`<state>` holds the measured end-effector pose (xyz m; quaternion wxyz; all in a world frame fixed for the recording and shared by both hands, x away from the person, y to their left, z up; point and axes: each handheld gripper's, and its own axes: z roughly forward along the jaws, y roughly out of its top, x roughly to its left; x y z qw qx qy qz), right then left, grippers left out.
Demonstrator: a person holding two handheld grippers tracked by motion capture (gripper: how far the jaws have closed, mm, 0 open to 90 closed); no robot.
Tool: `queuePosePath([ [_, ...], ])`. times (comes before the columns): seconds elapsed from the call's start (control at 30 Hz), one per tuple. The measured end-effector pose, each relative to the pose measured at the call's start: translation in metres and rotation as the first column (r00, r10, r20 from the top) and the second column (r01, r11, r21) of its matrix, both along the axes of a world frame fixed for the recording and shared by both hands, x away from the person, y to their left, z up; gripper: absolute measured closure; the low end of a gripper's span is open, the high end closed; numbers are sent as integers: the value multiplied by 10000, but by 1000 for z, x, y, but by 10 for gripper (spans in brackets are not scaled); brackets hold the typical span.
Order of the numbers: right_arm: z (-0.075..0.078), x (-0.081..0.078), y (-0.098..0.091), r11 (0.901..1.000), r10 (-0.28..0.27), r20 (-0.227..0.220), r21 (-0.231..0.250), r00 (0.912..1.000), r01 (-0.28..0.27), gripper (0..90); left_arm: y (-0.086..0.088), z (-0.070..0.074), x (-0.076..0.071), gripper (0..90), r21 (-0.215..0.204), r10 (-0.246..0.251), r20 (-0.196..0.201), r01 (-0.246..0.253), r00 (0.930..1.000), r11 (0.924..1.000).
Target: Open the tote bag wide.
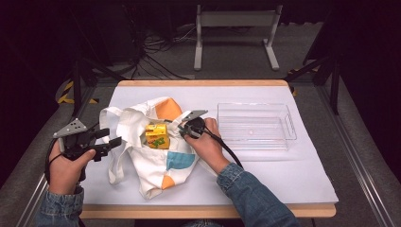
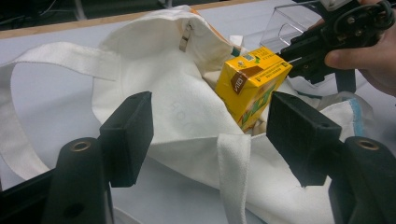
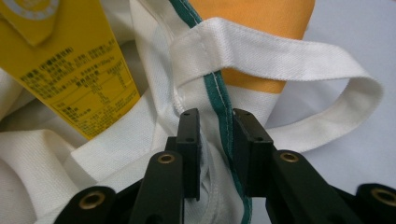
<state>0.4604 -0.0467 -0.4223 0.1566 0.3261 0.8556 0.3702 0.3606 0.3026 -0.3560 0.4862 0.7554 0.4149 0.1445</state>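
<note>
A white tote bag [image 1: 151,165] with orange and blue patches lies on the table's left half, its mouth open. A yellow drink carton [image 1: 157,135] stands tilted inside the mouth. My right gripper [image 1: 182,127] is at the bag's right rim. In the right gripper view its jaws [image 3: 216,135] stand narrow around the green-trimmed rim [image 3: 219,93], with a slim gap still showing beside the cloth; the carton [image 3: 79,79] is to their left. My left gripper [image 1: 111,140] waits open left of the bag. In its own view the left gripper [image 2: 210,135] faces the bag [image 2: 154,84] and carton [image 2: 252,84].
A clear plastic tray [image 1: 255,127] sits to the right of the bag with nothing in it. White paper [image 1: 283,179] covers the tabletop. The bag's handle strap [image 3: 289,60] loops out on the right, another strap [image 1: 116,165] trails near my left hand.
</note>
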Motion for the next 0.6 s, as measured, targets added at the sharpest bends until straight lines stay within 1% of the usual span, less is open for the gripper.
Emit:
queuePosePath([
  [0.1,-5,1,0,9999,-20,-188,-122,9998,17,736,0,0,0,329,44,-28,10,28,10000,10000],
  [0.2,-7,1,0,10000,-53,-248,-37,9997,52,735,0,0,0,329,16,-10,24,10,10000,10000],
  [0.3,-7,2,-1,10000,-3,-200,9,9998,4,727,0,0,0,328,-29,19,-7,-19,10000,10000],
  [0.4,-4,2,-4,9998,-80,-187,168,9998,83,683,1,-1,1,323,-15,33,-25,-33,10000,10000],
  [0.53,3,1,-8,9986,-185,-24,494,9998,186,627,1,-1,1,309,-50,79,-60,-79,10000,10000],
  [0.6,7,1,-10,9970,-275,37,720,9996,271,574,2,0,3,307,-45,65,12,-65,10000,10000],
])
